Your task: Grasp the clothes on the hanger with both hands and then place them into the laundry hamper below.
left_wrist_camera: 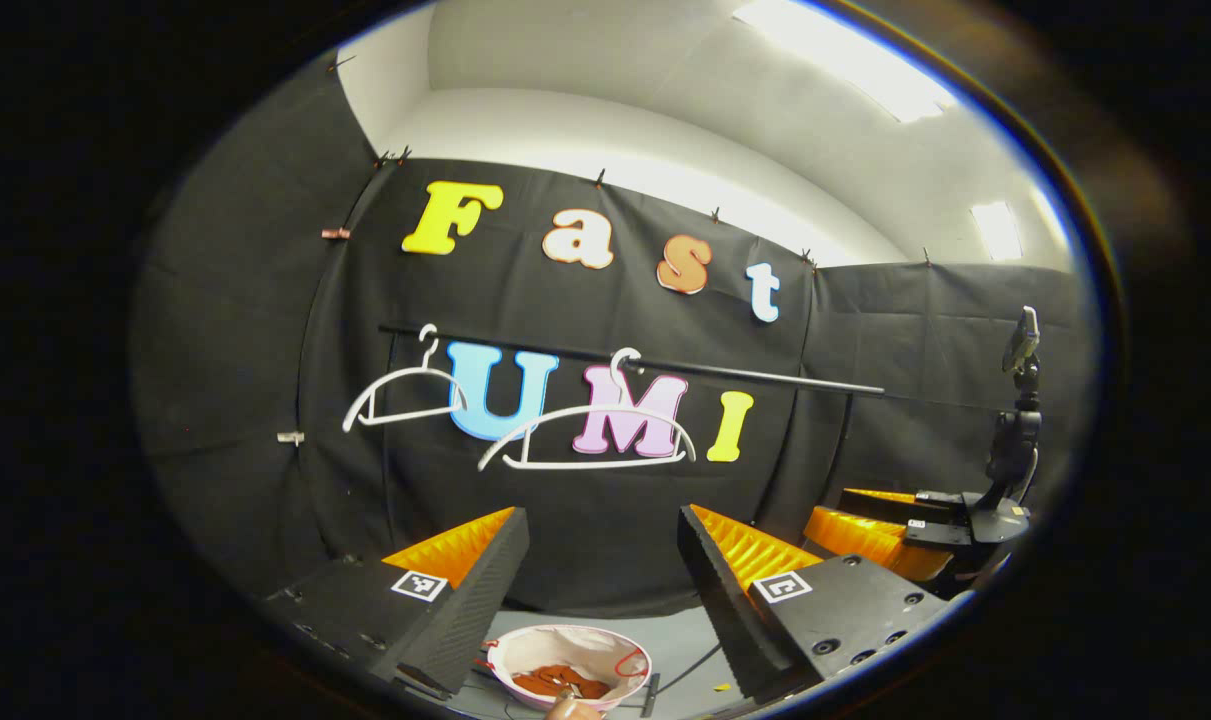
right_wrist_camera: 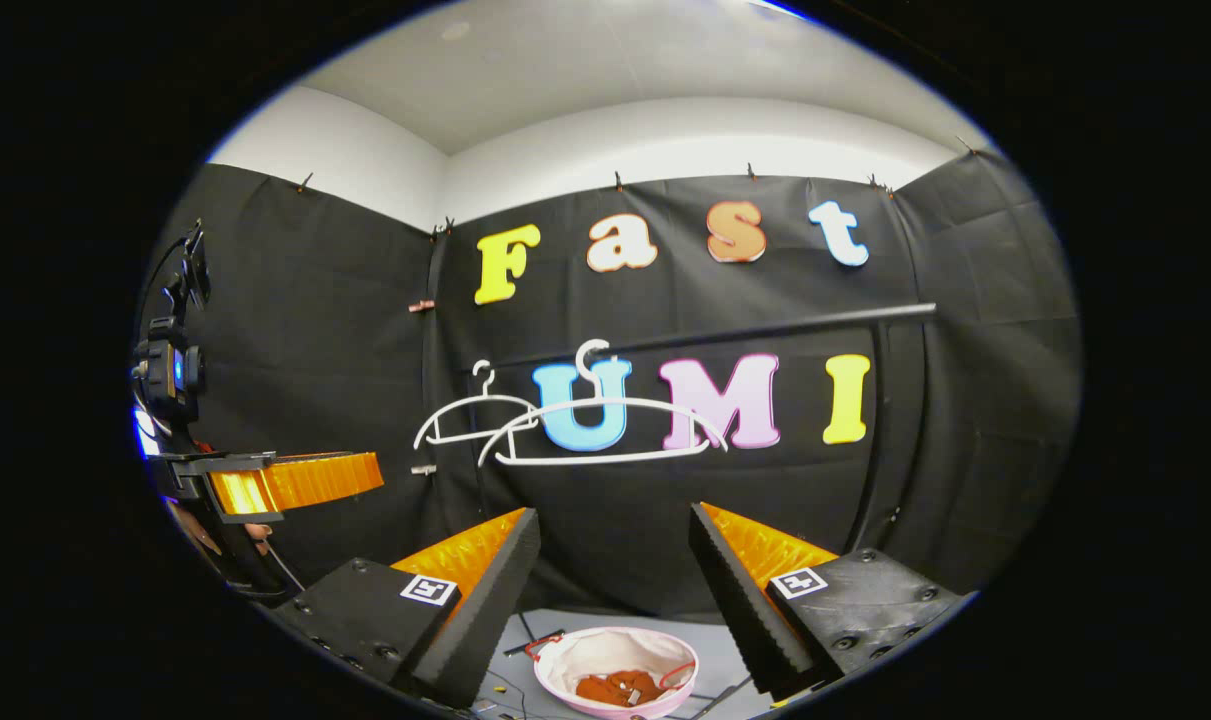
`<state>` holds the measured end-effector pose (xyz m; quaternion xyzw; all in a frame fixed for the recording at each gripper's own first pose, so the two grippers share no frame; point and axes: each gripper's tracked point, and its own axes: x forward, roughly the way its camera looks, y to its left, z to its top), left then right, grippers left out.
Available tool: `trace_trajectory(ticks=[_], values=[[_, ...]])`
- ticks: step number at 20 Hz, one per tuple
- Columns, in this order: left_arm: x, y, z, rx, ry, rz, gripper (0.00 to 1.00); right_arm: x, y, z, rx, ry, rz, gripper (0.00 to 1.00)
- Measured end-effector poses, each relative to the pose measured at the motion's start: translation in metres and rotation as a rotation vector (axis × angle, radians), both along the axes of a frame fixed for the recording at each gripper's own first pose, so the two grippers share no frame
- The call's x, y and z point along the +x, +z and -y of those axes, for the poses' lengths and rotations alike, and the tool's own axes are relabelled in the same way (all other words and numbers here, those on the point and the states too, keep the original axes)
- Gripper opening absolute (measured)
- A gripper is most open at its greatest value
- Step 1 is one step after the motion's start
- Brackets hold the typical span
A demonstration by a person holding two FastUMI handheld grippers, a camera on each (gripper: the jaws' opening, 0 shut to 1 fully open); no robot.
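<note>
Task's thing: rust-orange crumpled garment (right_wrist_camera: 620, 686), lying at the bottom of the round pink-rimmed laundry hamper with pale lining (right_wrist_camera: 565, 655), on the grey floor below the rail; seen again in the left gripper view (left_wrist_camera: 560, 682).
Hangers: two white plastic hangers, both bare, on the thin black horizontal rail (left_wrist_camera: 765, 377); nearer hanger (left_wrist_camera: 590, 440) large and low, farther hanger (left_wrist_camera: 405, 395) off to the side.
Stage, as judged: clothes off the hanger and in the hamper; task looks done or all but done.
Left gripper (left_wrist_camera: 603, 560): fingers spread wide, nothing between them, hamper showing through the gap.
Right gripper (right_wrist_camera: 615, 560): likewise spread wide and empty, hamper low in the gap.
Pose: both held level, pointed at the black cloth wall, about rail height or just under; side by side, well apart. Left gripper also seen at the far left edge of the right gripper view, with a glimpse of the holding hand under it; right gripper at the far right of the left gripper view.
Doing the step well: keep fingers apart, draw straight back, stay clear of the hanger hooks so neither swings off the rail.
Check: garment looks fully inside the rim, no sleeve seen hanging over; far side of the hamper partly hidden by the fingers.
Small unclear object at the hamper's near edge in the left gripper view: cannot tell what.
</note>
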<state>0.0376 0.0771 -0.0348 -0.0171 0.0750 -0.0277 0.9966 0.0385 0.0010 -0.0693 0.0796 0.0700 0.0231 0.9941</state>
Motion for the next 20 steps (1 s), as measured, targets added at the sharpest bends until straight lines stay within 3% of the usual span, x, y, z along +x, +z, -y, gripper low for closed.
trace_trajectory(ticks=[6, 7, 11, 14, 20], values=[[-0.003, 0.050, 0.040, 0.008, -0.033, 0.098, 0.95, -0.016, 0.050, 0.026, -0.031, -0.013, 0.103, 1.00], [-0.001, 0.055, 0.046, 0.010, -0.037, 0.107, 0.92, -0.019, 0.056, 0.033, -0.046, -0.020, 0.109, 1.00], [0.005, 0.057, 0.067, 0.001, -0.047, 0.109, 0.95, -0.026, 0.090, 0.056, -0.066, -0.040, 0.179, 1.00], [0.006, 0.052, 0.078, -0.008, -0.037, 0.088, 0.92, -0.029, 0.096, 0.068, -0.048, -0.043, 0.197, 1.00], [0.007, 0.052, 0.092, -0.005, -0.020, 0.081, 0.95, -0.031, 0.088, 0.075, -0.056, -0.022, 0.176, 1.00]])
